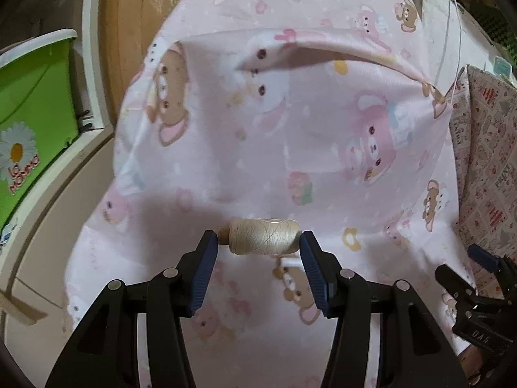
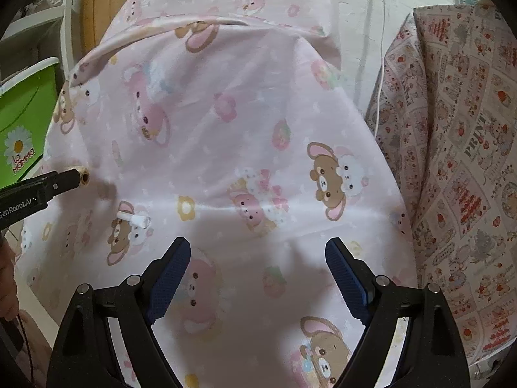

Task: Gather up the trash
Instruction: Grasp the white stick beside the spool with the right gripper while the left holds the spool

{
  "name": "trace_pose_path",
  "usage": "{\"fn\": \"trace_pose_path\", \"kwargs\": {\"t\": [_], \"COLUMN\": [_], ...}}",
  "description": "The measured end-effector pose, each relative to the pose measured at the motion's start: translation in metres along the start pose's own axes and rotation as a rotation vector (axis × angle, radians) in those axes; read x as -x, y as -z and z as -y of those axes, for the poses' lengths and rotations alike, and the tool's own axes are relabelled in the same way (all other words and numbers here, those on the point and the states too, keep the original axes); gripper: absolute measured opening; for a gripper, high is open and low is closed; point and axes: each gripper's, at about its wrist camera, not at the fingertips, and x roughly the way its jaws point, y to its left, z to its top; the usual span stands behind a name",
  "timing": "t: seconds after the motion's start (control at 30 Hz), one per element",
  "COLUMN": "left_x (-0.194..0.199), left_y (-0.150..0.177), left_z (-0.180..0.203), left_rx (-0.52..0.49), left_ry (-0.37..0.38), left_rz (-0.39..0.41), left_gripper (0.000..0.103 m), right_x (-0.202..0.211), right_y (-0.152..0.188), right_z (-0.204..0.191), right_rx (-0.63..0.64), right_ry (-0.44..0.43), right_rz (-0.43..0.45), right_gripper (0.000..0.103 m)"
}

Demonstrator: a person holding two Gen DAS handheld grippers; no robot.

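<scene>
Left tongs (image 1: 258,241) clamp cream thread spool (image 1: 265,236) endwise above pink bear-print bedsheet (image 1: 290,129), right tongs (image 2: 258,258) wide w/ nothing held; best keep grip firm, carry to green daisy-print plastic bin (image 1: 32,97) beside sheet.

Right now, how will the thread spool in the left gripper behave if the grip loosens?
The thread spool is a cylinder held by its ends in the left gripper, so it would probably roll on the pink sheet. It looks light, and its wound thread seems slightly soft, not fragile.
</scene>
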Motion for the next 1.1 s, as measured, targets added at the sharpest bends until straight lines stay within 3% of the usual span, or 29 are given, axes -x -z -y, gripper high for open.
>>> {"fn": "trace_pose_path", "kwargs": {"t": [0.33, 0.5, 0.57, 0.63, 0.83, 1.1], "left_x": [0.033, 0.035, 0.033, 0.031, 0.025, 0.021], "left_y": [0.001, -0.001, 0.0, 0.001, 0.004, 0.003], "left_z": [-0.024, -0.035, -0.039, -0.043, -0.045, -0.046], "left_rx": [0.036, 0.049, 0.057, 0.063, 0.058, 0.069], "left_ry": [-0.06, -0.087, -0.089, -0.097, -0.103, -0.105], "left_rz": [0.063, 0.065, 0.056, 0.049, 0.03, 0.02], "left_gripper": [0.051, 0.051, 0.051, 0.051, 0.051, 0.051], "right_x": [-0.012, -0.028, -0.032, -0.043, -0.084, -0.1], "right_y": [-0.009, -0.014, -0.016, -0.019, -0.024, -0.025], "right_z": [-0.028, -0.064, -0.075, -0.084, -0.097, -0.113], "right_rx": [0.042, 0.189, 0.229, 0.249, 0.223, 0.252], "right_ry": [-0.176, -0.262, -0.285, -0.299, -0.331, -0.332], "right_rz": [-0.029, -0.069, -0.067, -0.084, -0.173, -0.178], "right_gripper": [0.087, 0.087, 0.081, 0.069, 0.049, 0.043]}}
